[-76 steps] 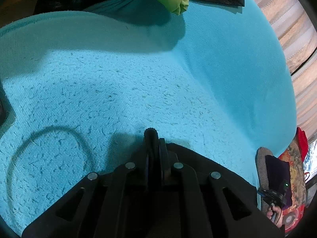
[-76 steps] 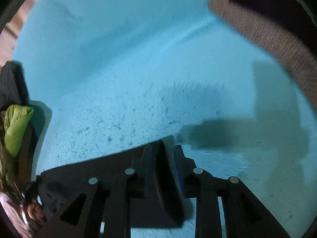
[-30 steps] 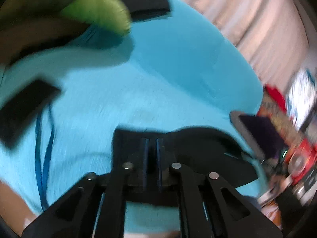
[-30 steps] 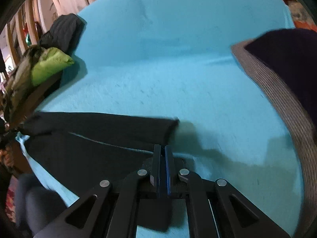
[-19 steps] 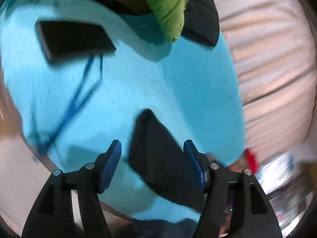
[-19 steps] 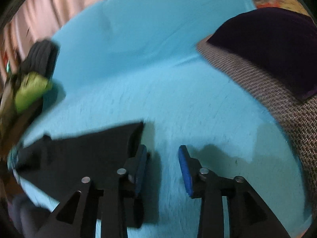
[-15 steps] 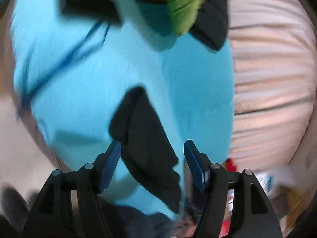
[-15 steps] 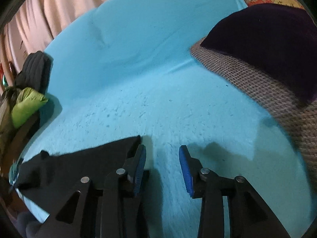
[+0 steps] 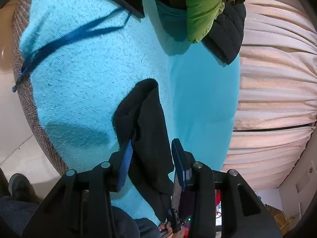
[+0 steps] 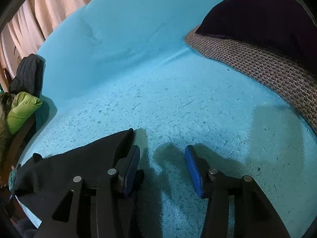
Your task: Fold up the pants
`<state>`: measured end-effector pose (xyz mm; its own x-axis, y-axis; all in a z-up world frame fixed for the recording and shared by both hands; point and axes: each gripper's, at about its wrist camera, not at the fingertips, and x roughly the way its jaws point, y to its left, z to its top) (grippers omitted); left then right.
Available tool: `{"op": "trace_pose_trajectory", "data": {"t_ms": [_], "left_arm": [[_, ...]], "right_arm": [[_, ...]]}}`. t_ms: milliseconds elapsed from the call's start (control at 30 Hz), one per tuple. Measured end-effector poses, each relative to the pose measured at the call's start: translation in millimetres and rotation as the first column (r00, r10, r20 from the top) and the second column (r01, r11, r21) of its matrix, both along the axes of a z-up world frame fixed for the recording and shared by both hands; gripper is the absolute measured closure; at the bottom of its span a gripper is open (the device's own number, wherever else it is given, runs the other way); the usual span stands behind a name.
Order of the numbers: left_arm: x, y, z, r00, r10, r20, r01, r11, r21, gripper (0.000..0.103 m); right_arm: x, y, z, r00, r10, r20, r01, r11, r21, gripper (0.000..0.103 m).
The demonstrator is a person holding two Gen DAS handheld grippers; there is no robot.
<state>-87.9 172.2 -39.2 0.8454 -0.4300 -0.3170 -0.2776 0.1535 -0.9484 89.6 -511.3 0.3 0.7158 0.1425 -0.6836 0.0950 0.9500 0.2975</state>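
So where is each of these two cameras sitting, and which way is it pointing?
Left wrist: rides the left tool, looks down past open blue fingers at the black pants on the turquoise blanket; the person's leg and shoe show below.
Right wrist: rides the right tool, looks across the blanket toward a dark cushion; fingers open and apart.
Shared: pants, blanket, green jacket.

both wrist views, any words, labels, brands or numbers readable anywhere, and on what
None can be read in either view.
The black pants show no tag or print.
The blue blanket, green jacket and dark cushion are plain.
The clutter at the left view's lower edge is too small and blurred to read.
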Motion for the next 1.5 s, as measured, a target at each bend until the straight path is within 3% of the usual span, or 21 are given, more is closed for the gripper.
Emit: {"op": "trace_pose_trajectory", "data": {"t_ms": [333, 467, 567, 633, 733, 800, 867, 1000, 1100, 1200, 1233, 1333, 1400, 1433, 1500], "left_arm": [[15, -8, -5, 0.999, -0.026, 0.021, 0.025, 0.999, 0.027, 0.066], [19, -9, -1, 0.999, -0.038, 0.002, 0.037, 0.982, 0.187, 0.099], [21, -11, 1, 0.999, -0.048, -0.002, 0.047, 0.965, 0.258, 0.1], [23, -14, 8, 0.998, -0.059, -0.005, 0.058, 0.947, 0.316, 0.1], [27, -21, 22, 0.996, -0.087, -0.005, 0.08, 0.892, 0.445, 0.1], [31, -26, 29, 0.995, -0.103, 0.001, 0.089, 0.863, 0.498, 0.099], [37, -29, 33, 0.995, -0.097, -0.012, 0.089, 0.848, 0.523, 0.099], [44, -31, 34, 0.995, -0.091, -0.029, 0.092, 0.837, 0.539, 0.099], [48, -32, 34, 0.996, -0.087, -0.037, 0.093, 0.836, 0.541, 0.099], [50, -31, 30, 0.994, -0.084, -0.069, 0.108, 0.835, 0.539, 0.099], [50, -30, 27, 0.993, -0.083, -0.078, 0.112, 0.837, 0.535, 0.099], [46, -27, 22, 0.993, -0.084, -0.081, 0.113, 0.857, 0.503, 0.099], [46, -26, 24, 0.992, -0.086, -0.089, 0.119, 0.855, 0.504, 0.1], [48, -26, 28, 0.991, -0.088, -0.1, 0.127, 0.854, 0.505, 0.1], [56, -21, 39, 0.991, -0.088, -0.102, 0.128, 0.854, 0.505, 0.1]], "right_arm": [[-2, -1, -1, 1.0, 0.008, 0.0, -0.008, 1.0, 0.011, 0.05], [1, 2, -1, 0.999, 0.031, -0.01, -0.031, 1.0, 0.0, 0.042], [1, -1, 4, 0.999, 0.036, -0.024, -0.035, 0.999, 0.016, 0.042], [-9, -10, 14, 0.999, 0.014, -0.029, -0.011, 0.996, 0.088, 0.041], [-36, -26, 33, 1.0, -0.002, 0.028, -0.007, 0.952, 0.305, 0.04], [-48, -33, 37, 1.0, 0.005, 0.006, -0.008, 0.892, 0.451, 0.037], [-50, -35, 29, 0.996, 0.055, -0.065, -0.006, 0.806, 0.592, 0.036], [-38, -29, 5, 0.979, 0.113, -0.171, 0.043, 0.702, 0.711, 0.037], [-23, -23, -4, 0.97, 0.117, -0.214, 0.065, 0.722, 0.689, 0.04], [-11, -23, -12, 0.959, 0.069, -0.274, 0.122, 0.773, 0.622, 0.056], [-11, -22, -17, 0.956, 0.063, -0.285, 0.137, 0.768, 0.626, 0.061], [-10, -15, -19, 0.958, 0.072, -0.278, 0.116, 0.789, 0.603, 0.064], [-11, -13, -17, 0.961, 0.084, -0.263, 0.09, 0.805, 0.586, 0.092], [-10, -13, -14, 0.963, 0.098, -0.252, 0.074, 0.803, 0.592, 0.099], [-7, -14, -1, 0.972, 0.106, -0.208, 0.04, 0.803, 0.594, 0.099]]}}
